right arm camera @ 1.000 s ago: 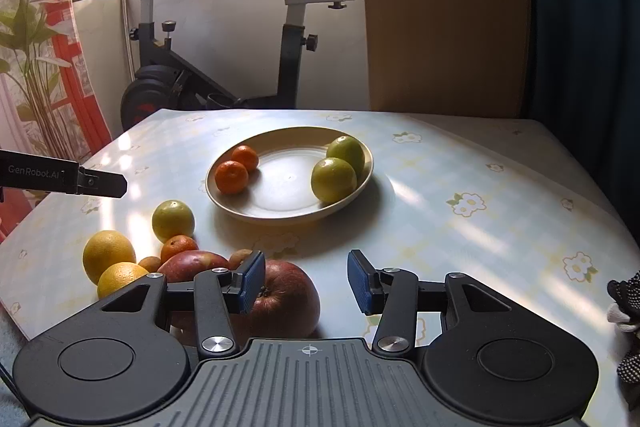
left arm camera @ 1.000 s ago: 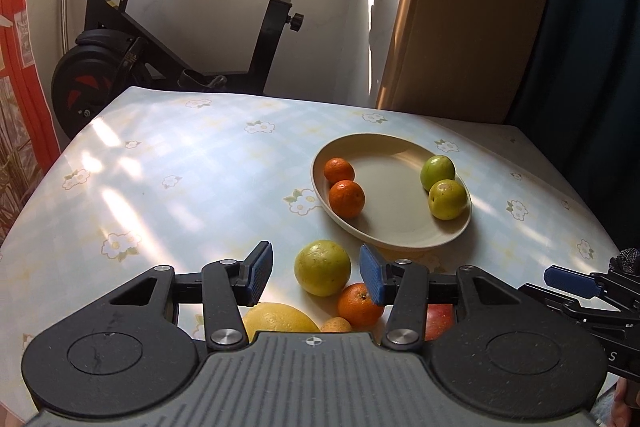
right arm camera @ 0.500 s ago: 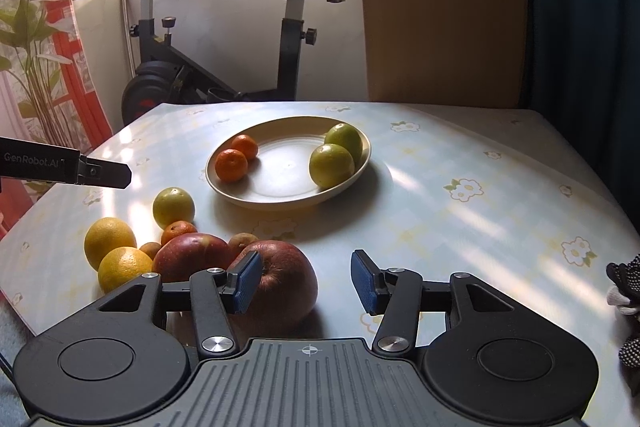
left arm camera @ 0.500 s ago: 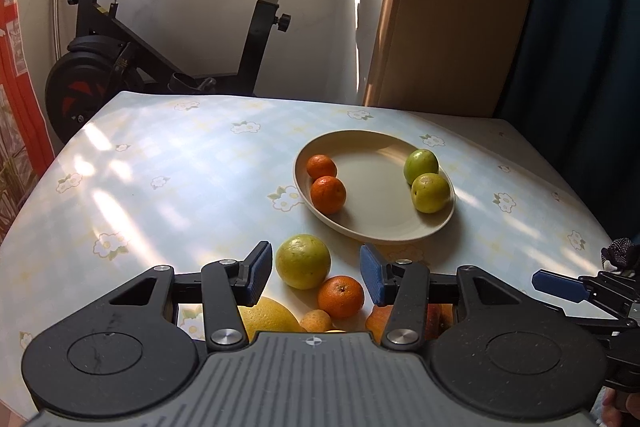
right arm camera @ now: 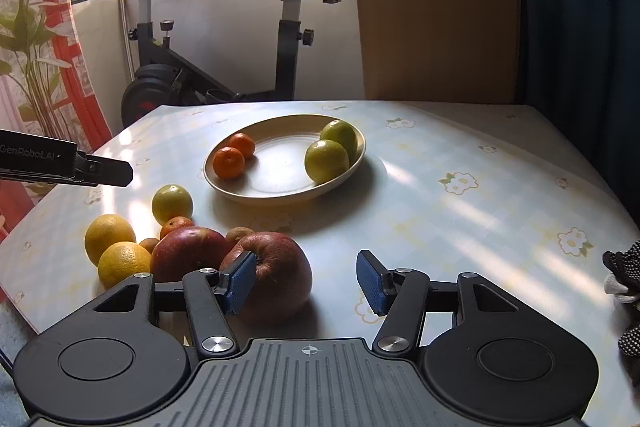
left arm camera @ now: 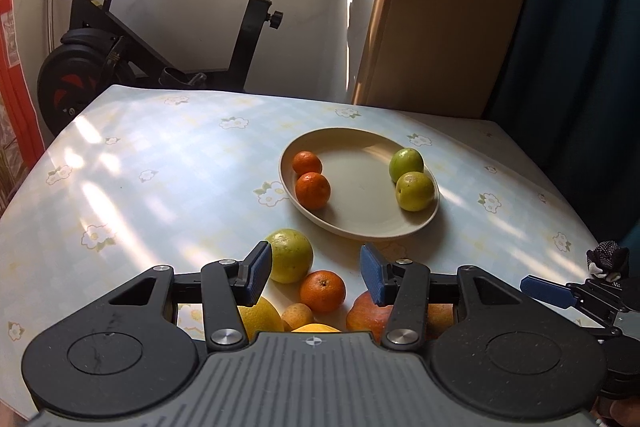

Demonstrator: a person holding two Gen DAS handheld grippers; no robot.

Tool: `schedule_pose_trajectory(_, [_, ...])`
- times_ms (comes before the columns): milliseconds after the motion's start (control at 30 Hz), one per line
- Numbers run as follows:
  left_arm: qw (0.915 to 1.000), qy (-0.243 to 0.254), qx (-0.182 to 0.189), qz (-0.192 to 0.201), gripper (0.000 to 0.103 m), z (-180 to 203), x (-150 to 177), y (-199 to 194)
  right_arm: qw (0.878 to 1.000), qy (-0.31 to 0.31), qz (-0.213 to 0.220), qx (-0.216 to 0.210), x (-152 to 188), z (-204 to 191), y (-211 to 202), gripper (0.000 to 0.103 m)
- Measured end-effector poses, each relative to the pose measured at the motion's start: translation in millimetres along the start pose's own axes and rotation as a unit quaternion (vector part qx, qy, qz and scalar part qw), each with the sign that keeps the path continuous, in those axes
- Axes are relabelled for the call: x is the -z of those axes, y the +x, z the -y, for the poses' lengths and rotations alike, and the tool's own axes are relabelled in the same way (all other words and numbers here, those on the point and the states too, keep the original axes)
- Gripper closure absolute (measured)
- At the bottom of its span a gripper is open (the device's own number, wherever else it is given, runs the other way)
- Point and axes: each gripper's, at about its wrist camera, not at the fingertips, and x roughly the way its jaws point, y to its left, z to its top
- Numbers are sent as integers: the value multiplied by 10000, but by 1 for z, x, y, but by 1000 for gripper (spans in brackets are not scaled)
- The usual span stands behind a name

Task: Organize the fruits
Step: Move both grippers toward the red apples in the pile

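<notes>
— Sunlight stripes the flowered tablecloth (right arm camera: 460, 211), and an exercise bike (right arm camera: 288, 27) stands behind it. See the cream plate (right arm camera: 352, 163)?

— Yes: two small tangerines (right arm camera: 229, 163) on its left side, two green fruits (right arm camera: 326, 161) on its right. Everything else is heaped near the front edge.

— What about the right gripper (right arm camera: 306, 281)?

— Its jaws have just been opening and stand apart. The big red apple (right arm camera: 276, 275) sits by the left blue pad, partly between the jaws, but nothing is clamped; whether that pad touches the skin I cannot tell. A second red apple (right arm camera: 188, 253) is just beside it, with two yellow citrus (right arm camera: 108, 235) further left.

— And the left gripper (left arm camera: 316, 273)?

— Also parted, gripping nothing. It hangs above a lone tangerine (left arm camera: 323, 291), with a yellow-green fruit (left arm camera: 290, 255) behind its left pad.
</notes>
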Motion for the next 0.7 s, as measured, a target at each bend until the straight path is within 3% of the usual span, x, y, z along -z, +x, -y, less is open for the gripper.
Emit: schedule_pose_trajectory(700, [9993, -25, 344, -131, 52, 0, 2, 7, 9999, 21, -119, -83, 14, 4, 6, 50])
